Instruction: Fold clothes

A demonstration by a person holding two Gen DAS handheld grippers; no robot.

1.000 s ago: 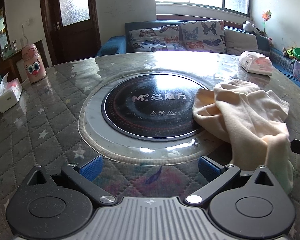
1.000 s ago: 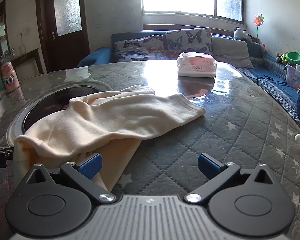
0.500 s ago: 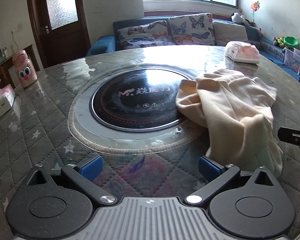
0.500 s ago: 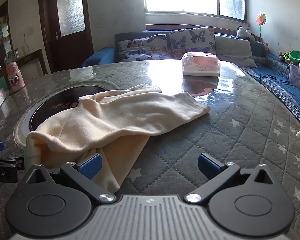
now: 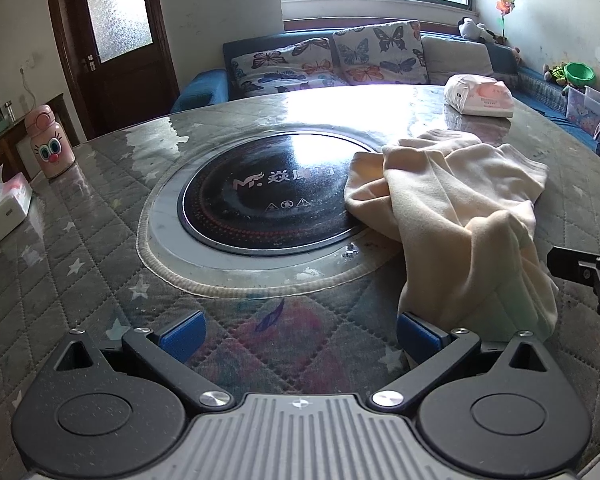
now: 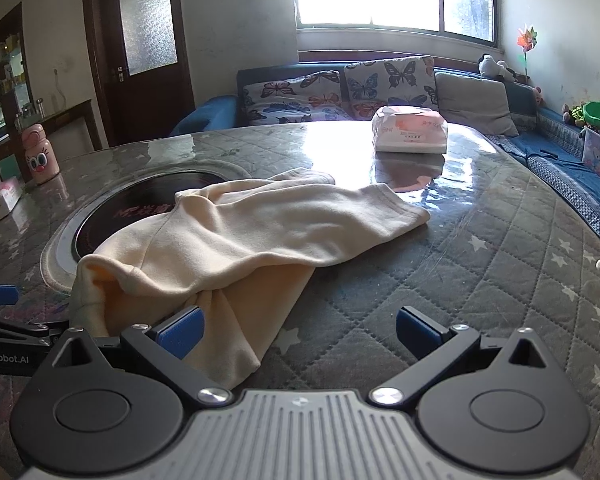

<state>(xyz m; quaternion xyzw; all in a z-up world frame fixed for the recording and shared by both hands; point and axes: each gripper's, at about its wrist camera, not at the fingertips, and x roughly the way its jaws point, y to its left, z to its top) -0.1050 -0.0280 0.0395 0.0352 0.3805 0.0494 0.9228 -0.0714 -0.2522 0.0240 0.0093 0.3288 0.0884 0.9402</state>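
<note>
1. Cream garment [image 6: 236, 248] lies crumpled on the table [image 6: 479, 280], partly over the black hob [image 5: 268, 208], reaching the near edge.
2. My left gripper [image 5: 298, 330] gapes wide, empty.
3. My right gripper [image 6: 298, 330] gapes wide, empty, beside the cloth.

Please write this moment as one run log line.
left gripper: open | right gripper: open | cream garment: crumpled, unheld, partly on cooktop

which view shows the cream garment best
The right wrist view: the cream garment lies rumpled across the middle of the frame, from its bunched near end to the far hem. The left wrist view shows it off to the right, foreshortened, partly overlapping the black cooktop.
</note>
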